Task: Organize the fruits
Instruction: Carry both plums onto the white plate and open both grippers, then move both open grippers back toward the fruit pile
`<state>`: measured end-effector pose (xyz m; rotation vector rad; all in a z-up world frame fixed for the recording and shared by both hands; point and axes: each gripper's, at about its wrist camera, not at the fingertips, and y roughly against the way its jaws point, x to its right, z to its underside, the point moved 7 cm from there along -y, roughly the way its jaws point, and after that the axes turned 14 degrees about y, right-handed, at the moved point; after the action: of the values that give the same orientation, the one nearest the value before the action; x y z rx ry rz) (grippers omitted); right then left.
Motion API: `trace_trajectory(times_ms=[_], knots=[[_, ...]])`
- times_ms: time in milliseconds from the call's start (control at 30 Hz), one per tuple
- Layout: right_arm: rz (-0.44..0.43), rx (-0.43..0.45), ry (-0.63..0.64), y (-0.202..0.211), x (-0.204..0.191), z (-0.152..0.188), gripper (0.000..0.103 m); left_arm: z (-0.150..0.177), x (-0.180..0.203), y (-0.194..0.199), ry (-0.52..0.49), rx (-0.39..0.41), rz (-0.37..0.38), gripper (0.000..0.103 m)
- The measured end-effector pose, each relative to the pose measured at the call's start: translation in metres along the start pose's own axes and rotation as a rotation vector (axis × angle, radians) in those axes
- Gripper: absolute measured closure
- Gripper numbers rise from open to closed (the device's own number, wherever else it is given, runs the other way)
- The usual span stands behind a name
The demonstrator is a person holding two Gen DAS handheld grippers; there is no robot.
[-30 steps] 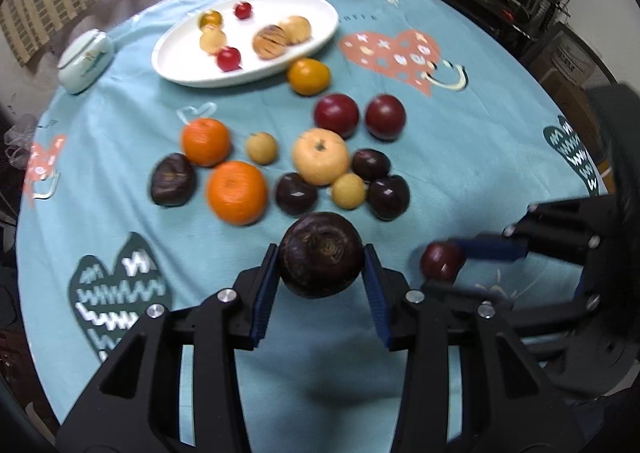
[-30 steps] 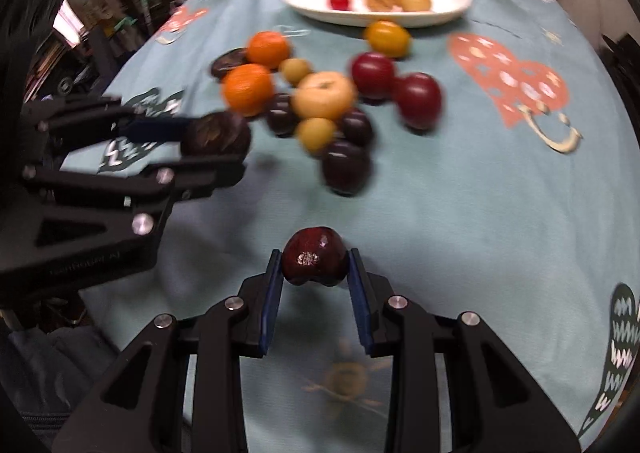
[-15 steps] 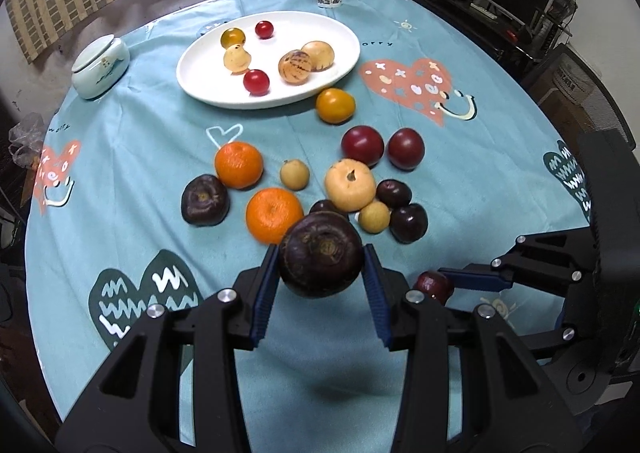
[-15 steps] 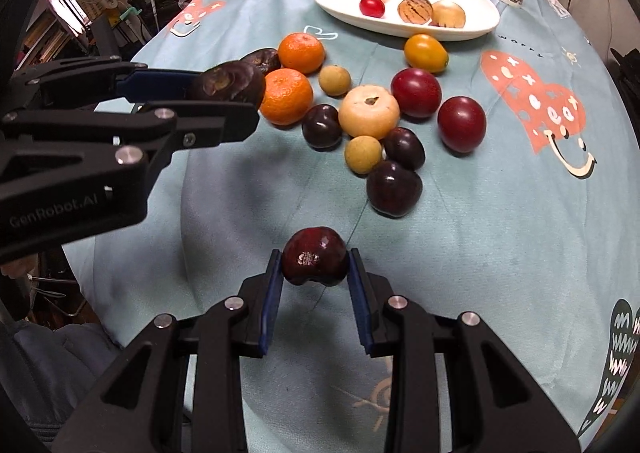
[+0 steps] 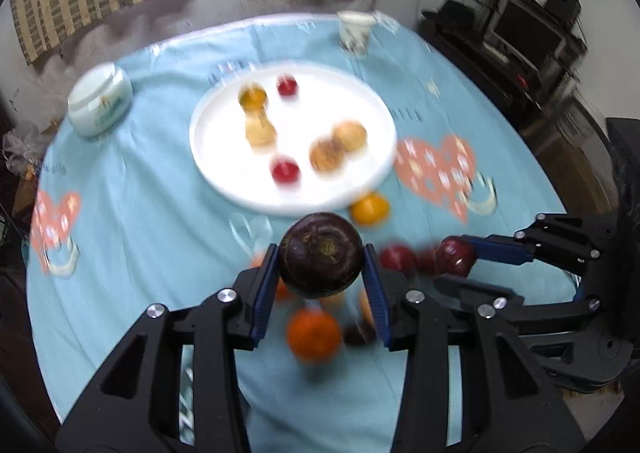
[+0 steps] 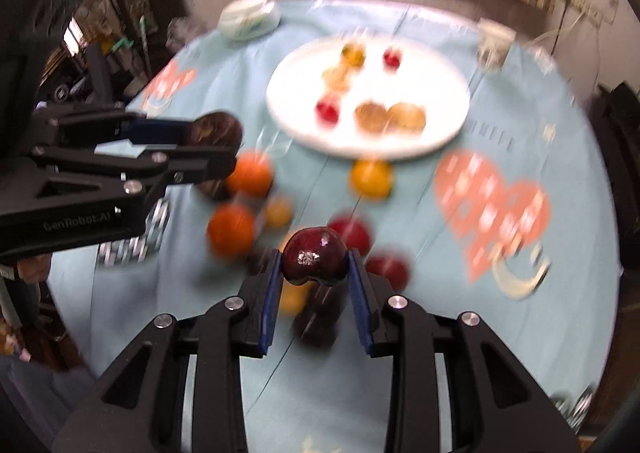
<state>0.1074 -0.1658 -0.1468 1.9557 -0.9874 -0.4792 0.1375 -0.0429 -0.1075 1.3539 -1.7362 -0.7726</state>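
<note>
My left gripper (image 5: 321,259) is shut on a large dark purple fruit (image 5: 321,249), held in the air above the loose fruit pile. My right gripper (image 6: 315,267) is shut on a small dark red fruit (image 6: 314,253), also in the air. Each gripper shows in the other's view: the right one (image 5: 456,258) and the left one (image 6: 216,141). A white oval plate (image 5: 360,181) with several small fruits lies ahead of both. Oranges (image 6: 231,231), a yellow-orange fruit (image 6: 371,178) and red fruits (image 6: 352,231) lie on the blue tablecloth, blurred.
A pale lidded ceramic jar (image 5: 100,101) stands left of the plate. A paper cup (image 5: 355,31) stands behind the plate. The round table's edge (image 5: 552,189) curves at the right, with a desk and monitor (image 5: 524,29) beyond it.
Both grippers have lifted and moved forward over the fruit pile towards the plate, each still holding its fruit. The views are now motion-blurred.
</note>
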Motion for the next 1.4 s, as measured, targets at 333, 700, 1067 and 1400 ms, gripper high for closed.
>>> trace_trajectory(times_ms=[333,700,1067,1400], knots=[[0.115,0.067,-0.064,-0.058,0.086,-0.092,0.071,-0.095,-0.021,-0.078,0.112,-0.017,-0.103,0.061],[0.055,0.035,-0.124,-0.103,0.121,-0.108,0.037,-0.105,-0.053,-0.1,0.188,-0.007,-0.095,0.036],[0.044,0.092,-0.029,-0.027,0.08,-0.067,0.037,-0.067,-0.059,-0.019,0.129,0.086,-0.054,0.025],[-0.053,-0.09,-0.229,-0.013,-0.002,0.093,0.037,0.101,-0.054,0.013,0.066,-0.05,-0.017,0.018]])
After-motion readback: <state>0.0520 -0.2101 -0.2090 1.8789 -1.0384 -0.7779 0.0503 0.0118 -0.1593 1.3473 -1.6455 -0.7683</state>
